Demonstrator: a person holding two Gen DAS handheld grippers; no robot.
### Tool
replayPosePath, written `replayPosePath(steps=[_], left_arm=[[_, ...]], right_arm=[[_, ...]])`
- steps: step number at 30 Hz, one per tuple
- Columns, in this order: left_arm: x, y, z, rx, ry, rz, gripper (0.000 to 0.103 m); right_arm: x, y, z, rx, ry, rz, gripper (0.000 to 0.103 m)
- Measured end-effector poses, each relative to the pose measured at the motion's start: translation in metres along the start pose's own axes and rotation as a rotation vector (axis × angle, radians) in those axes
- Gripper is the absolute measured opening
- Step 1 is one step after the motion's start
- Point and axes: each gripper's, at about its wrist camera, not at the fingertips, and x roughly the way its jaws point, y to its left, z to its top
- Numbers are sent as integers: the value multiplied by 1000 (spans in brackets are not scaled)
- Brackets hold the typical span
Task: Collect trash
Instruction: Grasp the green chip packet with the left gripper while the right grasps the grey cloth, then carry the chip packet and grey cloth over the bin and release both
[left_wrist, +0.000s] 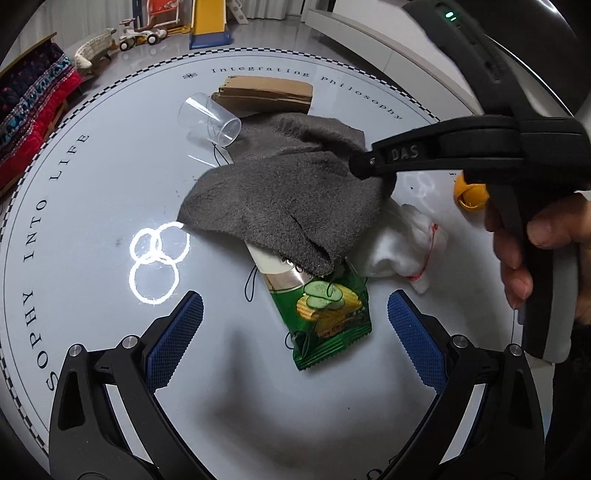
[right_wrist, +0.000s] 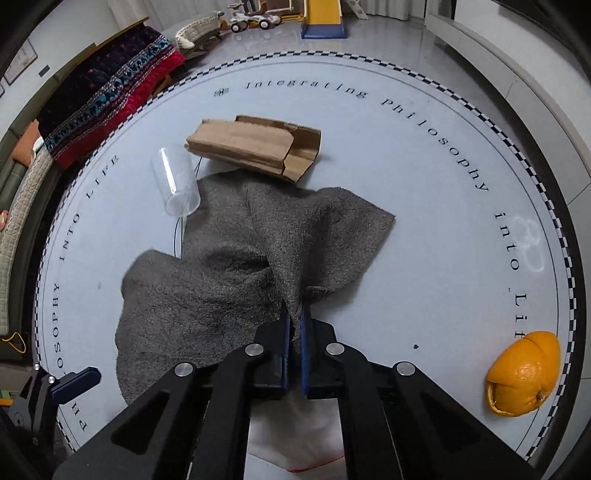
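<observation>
A grey cloth (left_wrist: 280, 192) lies over the middle of the round white table (left_wrist: 92, 229). My right gripper (right_wrist: 294, 314) is shut on a fold of the grey cloth (right_wrist: 229, 280) and lifts its edge; it also shows in the left wrist view (left_wrist: 369, 166). Under the cloth a green snack wrapper (left_wrist: 325, 317) lies half uncovered. My left gripper (left_wrist: 295, 314) is open, its blue pads either side of the wrapper and just above it. A crumpled white tissue (left_wrist: 402, 247) lies to the wrapper's right.
A clear plastic cup (left_wrist: 210, 118) lies on its side beside torn brown cardboard (left_wrist: 266, 94) at the far side. Orange peel (right_wrist: 524, 373) sits near the table's right edge. A red patterned blanket (right_wrist: 107, 88) and toys lie beyond the table.
</observation>
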Motion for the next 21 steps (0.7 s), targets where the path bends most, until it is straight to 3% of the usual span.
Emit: replayPosePath(steps=[10,12,13,15,16,21], left_arm=[[26,2,18,-78,23,12,97],[31,4,21,-104,33,14,88],[33,6,21,-112,44,20,78],[34,6,21,-119,36,-1,72],[33,8,20,-118,33,-18,62],[24,12,10,-123,17,-53,59]], right_arm=[[-52,-25,9,39,-134,28,5],[-55,-25,9,38,-139,34,5],[-56,-25,8,37,-141,37,5],[-57,-24,7,36,-141,40,5],[-58,-24,7,38,-142,40,5],[-70,-17,2,40,-161,40,5]])
